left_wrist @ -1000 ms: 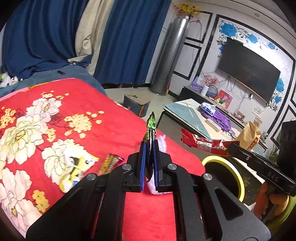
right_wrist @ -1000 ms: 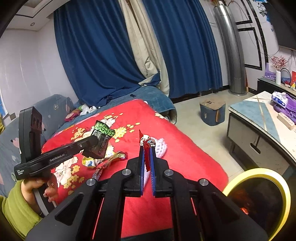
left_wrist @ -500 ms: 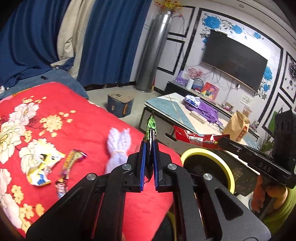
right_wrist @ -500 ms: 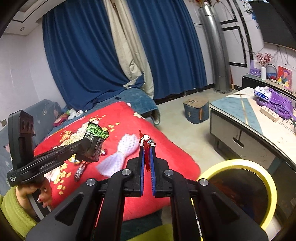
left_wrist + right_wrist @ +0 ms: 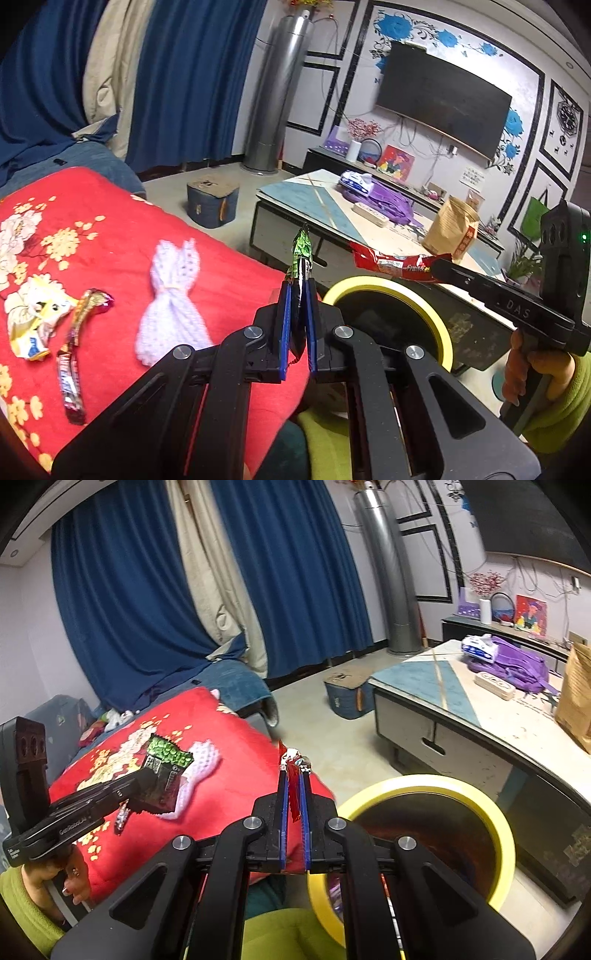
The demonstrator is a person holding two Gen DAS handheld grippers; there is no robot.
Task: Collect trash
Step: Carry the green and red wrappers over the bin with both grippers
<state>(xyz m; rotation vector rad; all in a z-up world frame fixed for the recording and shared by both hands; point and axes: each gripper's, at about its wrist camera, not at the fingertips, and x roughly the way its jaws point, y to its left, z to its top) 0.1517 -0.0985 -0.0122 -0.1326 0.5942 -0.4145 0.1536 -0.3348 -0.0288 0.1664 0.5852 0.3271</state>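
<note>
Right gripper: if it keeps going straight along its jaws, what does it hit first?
Probably bare floor between the red blanket and the low table. The right gripper points past the yellow-rimmed bin, which sits lower right; depth is unclear.

A crumpled green-and-black foil wrapper stands upright, pinched between the left gripper pads. A long red plastic wrapper juts level from the right gripper. The yellow-rimmed dark bin sits just beyond and below both grippers.

"DAS" on right gripper; "GenRobot.AI" on left gripper
</note>
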